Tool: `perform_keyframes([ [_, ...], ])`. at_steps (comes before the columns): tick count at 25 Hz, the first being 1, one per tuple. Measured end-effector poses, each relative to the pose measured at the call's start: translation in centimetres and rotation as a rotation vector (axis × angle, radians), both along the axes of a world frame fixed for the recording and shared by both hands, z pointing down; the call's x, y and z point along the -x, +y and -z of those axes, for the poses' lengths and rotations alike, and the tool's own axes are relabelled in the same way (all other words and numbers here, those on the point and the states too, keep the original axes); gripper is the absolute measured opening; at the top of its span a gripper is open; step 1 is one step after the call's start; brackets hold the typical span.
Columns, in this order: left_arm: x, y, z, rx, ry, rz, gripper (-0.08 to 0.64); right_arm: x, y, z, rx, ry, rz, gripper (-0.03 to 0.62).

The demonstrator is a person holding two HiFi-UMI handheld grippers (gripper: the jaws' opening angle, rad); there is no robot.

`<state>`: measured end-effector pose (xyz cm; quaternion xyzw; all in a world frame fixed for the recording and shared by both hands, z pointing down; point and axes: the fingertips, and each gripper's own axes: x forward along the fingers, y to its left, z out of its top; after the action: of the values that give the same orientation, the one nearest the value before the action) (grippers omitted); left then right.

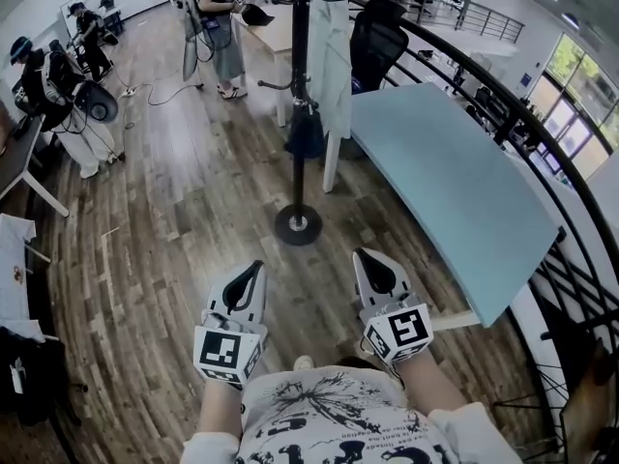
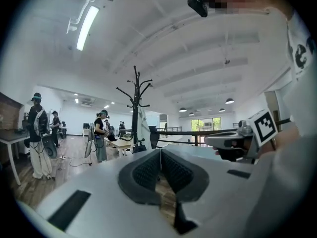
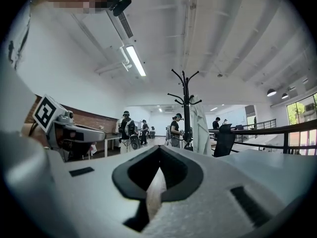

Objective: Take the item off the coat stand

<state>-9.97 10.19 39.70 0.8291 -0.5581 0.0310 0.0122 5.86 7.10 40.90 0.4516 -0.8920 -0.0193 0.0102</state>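
**Coat hangs dead ahead, both grippers short of it**

Head view: the pale coat point(image 1: 330, 56) hangs lengthwise down the right side of the coat stand point(image 1: 299, 85). It is well ahead of the left gripper point(image 1: 257, 267) and right gripper point(image 1: 360, 255), which are over the wooden floor point(image 1: 164, 230). The right looks nearer.

Left gripper view: the fingers point(image 2: 146, 171) are pressed together, holding nothing.

Right gripper view: likewise together and bare, with the coat straight ahead.

Open-plan office; desk point(image 1: 455, 191), swivel chair point(image 1: 377, 42), mezzanine railing point(image 1: 542, 153), wood floor point(image 1: 174, 211).

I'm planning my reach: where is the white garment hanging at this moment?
In the head view the white garment hangs on the coat stand at top centre, just right of its pole and beside the light blue table.
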Motion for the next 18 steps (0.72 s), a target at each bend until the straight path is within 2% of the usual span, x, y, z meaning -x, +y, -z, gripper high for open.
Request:
perform_keyframes([
  [5,1.4,-4.0,-1.7,0.027,0.01,-0.002,0.005,1.8,-4.5,-0.6,0.026,0.031,0.019,-0.008],
  [12,3.3,-11.4,-2.5,0.047,-0.001,0.06,0.005,3.2,-13.4,-1.8,0.047,0.019,0.05,-0.008],
  [18,3.4,-19.9,0.8,0.022,-0.016,0.137,0.005,3.4,-23.4,0.3,0.031,0.013,0.11,-0.008],
])
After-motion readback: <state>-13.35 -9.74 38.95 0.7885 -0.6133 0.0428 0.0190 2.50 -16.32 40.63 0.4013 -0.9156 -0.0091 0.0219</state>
